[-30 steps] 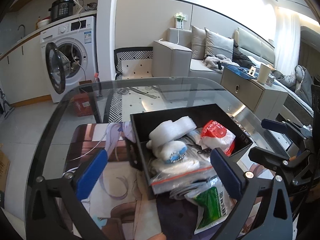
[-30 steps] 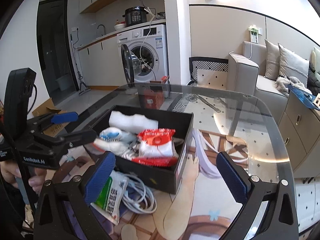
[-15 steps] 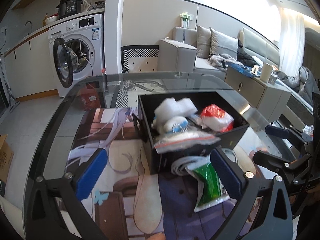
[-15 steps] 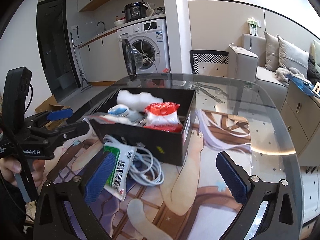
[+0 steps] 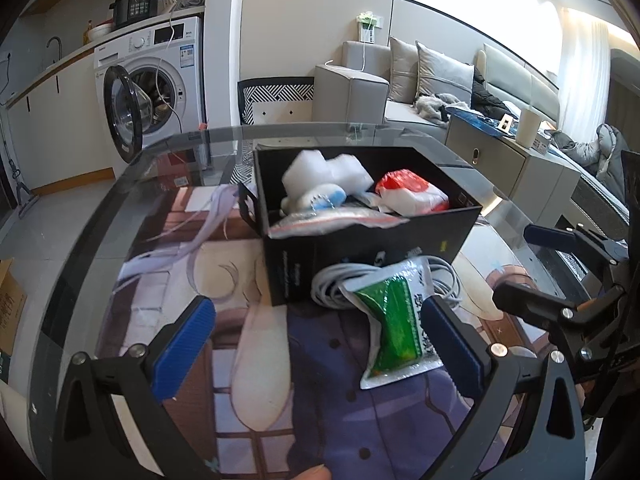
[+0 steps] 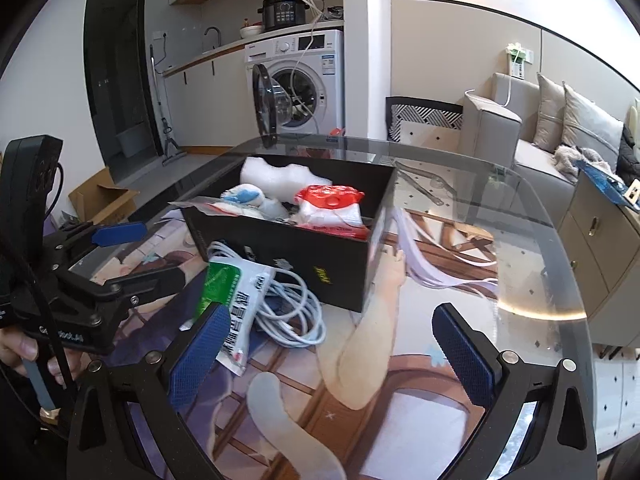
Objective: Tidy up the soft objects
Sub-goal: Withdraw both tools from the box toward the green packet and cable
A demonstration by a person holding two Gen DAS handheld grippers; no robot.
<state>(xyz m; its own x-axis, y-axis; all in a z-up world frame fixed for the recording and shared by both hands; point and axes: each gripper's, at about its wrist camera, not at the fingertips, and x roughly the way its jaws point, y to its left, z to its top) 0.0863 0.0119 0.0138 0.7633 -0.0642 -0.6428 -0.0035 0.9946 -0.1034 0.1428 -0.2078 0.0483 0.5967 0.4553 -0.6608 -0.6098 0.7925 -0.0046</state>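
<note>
A black box (image 5: 360, 248) stands mid-table holding white foam (image 5: 320, 168), a red-and-white packet (image 5: 412, 192), a blue-and-white bundle and a zip bag (image 5: 332, 220) that hangs over its near rim. In front of the box lie a green-and-white pouch (image 5: 400, 320) and a coiled white cable (image 5: 340, 280); the pouch rests partly on the cable. My left gripper (image 5: 318, 344) is open, short of the pouch, with nothing in it. My right gripper (image 6: 332, 344) is open too, just right of the pouch (image 6: 232, 292) and cable (image 6: 292, 308). The box (image 6: 288, 248) sits beyond.
The glass table (image 6: 532, 240) carries an illustrated mat (image 5: 248, 340). Behind it stand a washing machine (image 5: 160, 80) with its door open, a sofa (image 5: 420, 76) and a grey cabinet (image 5: 512, 168). A cardboard box (image 6: 104, 200) is on the floor. A hand (image 6: 20, 348) holds the left gripper.
Both grippers have drawn back from the box and dropped lower. The pouch and cable now show fully in front of the box. Both stay open.
</note>
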